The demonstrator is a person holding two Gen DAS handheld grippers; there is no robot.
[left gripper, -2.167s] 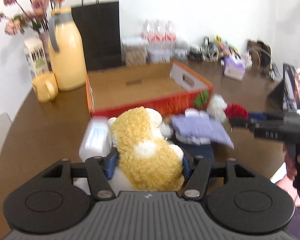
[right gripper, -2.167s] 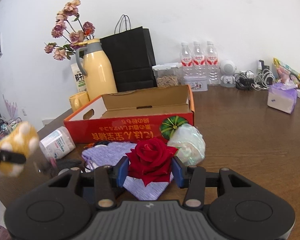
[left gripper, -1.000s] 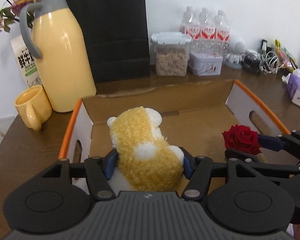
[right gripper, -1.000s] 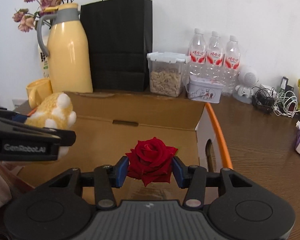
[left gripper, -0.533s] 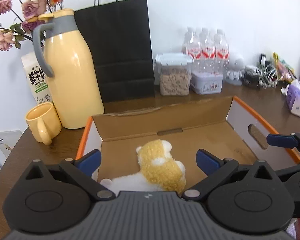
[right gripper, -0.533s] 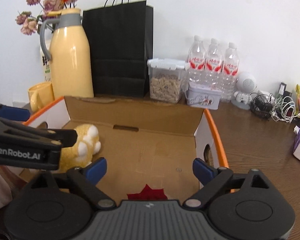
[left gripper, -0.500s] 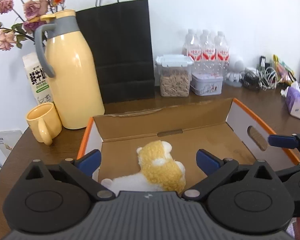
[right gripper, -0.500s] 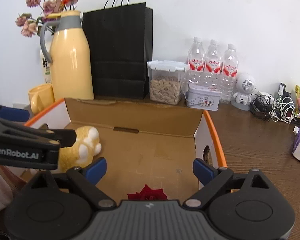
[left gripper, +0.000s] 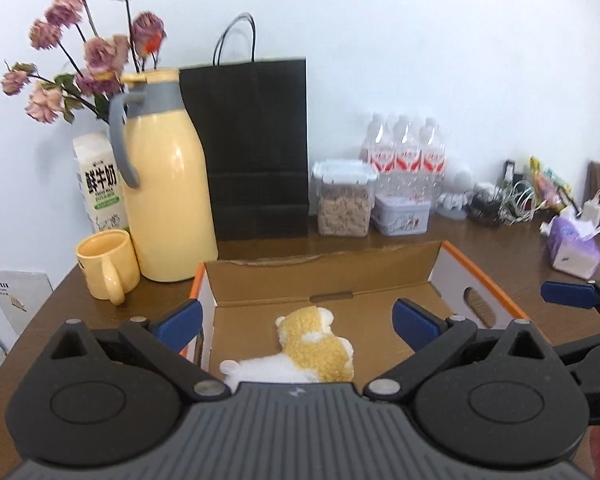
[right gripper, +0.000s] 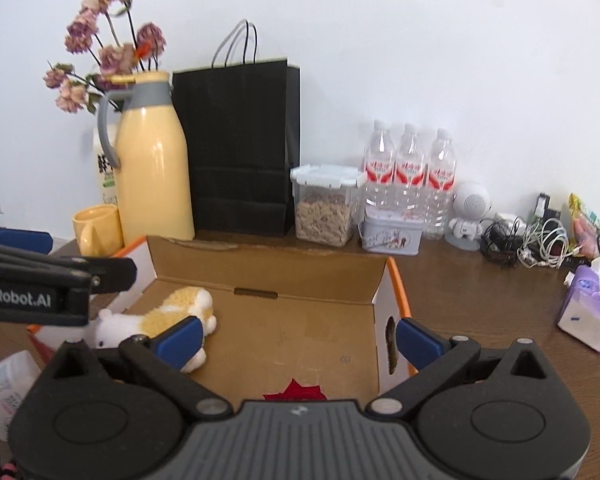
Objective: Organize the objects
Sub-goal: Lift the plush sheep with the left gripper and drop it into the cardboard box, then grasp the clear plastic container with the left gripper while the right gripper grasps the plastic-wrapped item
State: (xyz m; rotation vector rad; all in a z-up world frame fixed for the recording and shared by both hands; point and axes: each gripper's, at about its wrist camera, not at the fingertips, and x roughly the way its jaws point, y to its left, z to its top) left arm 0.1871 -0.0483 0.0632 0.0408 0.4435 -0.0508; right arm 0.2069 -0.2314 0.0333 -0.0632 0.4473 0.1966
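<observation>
Our left gripper point(left gripper: 296, 322) holds its jaws spread and empty above the plush toy point(left gripper: 314, 350), which lies in the cardboard box point(left gripper: 476, 278). Our right gripper's point(right gripper: 300, 338) jaws are spread too, over the red rose point(right gripper: 296, 393) on the box floor. The box sits on the worktop point(right gripper: 480, 292).

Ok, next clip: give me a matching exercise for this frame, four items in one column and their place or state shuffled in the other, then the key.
Things:
1. plush toy
2. red rose
3. yellow mug
4. left gripper

Places or states:
A. open, holding nothing
B. on the table outside the cardboard box, beside the yellow thermos jug
C. lying in the box toward its left end
D. in the box at its near edge, mostly hidden behind the right gripper

Pairs: 1-C, 2-D, 3-B, 4-A
</observation>
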